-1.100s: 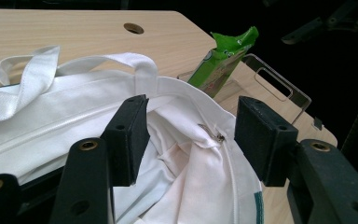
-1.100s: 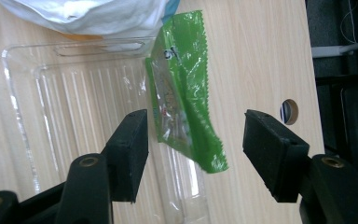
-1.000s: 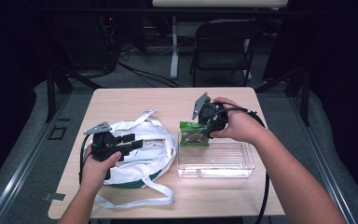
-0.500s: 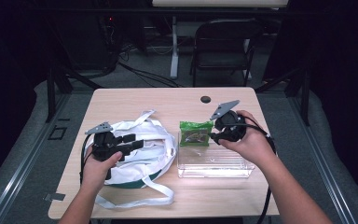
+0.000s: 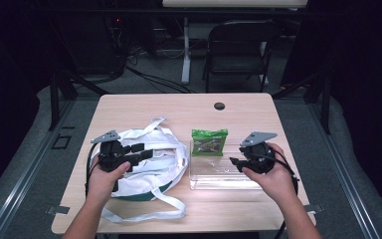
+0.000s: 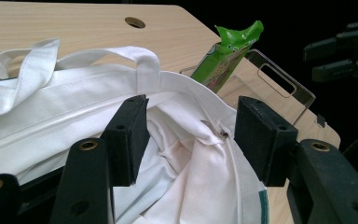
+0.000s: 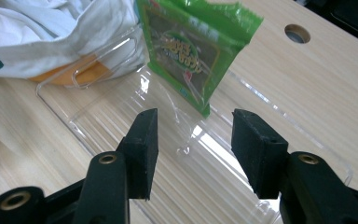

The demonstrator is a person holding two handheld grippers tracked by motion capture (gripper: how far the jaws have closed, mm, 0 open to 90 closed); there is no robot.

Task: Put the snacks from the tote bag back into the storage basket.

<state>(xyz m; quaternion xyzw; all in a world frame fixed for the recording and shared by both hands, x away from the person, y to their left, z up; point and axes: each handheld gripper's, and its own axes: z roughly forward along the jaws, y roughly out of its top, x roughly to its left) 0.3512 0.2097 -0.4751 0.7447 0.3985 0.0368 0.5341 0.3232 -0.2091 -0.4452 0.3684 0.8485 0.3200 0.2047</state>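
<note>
A white cloth bag [image 5: 164, 159] with long straps lies on the left half of the wooden table [image 5: 144, 107]. My left gripper [image 5: 142, 151] hovers over it, open, with the bag's zippered rim [image 6: 214, 133] between the jaws [image 6: 193, 135]. A green snack packet [image 5: 209, 142] stands leaning at the far left end of a clear plastic tray [image 5: 219, 177]. My right gripper [image 5: 234, 162] is above the tray's right part, open and pointing at the packet [image 7: 191, 51]. Its jaws [image 7: 193, 140] have just been closing partway, then opening a little, with nothing between them.
A round cable hole [image 5: 219, 106] sits near the table's far edge. A folding chair [image 5: 238, 45] and cables stand on the floor beyond the table. The tray's cut-out handle [image 7: 102, 60] lies against the bag [image 7: 51, 28].
My right gripper has drawn back from beside the packet toward the near right and sunk over the tray. The left gripper and the bag have not moved.
</note>
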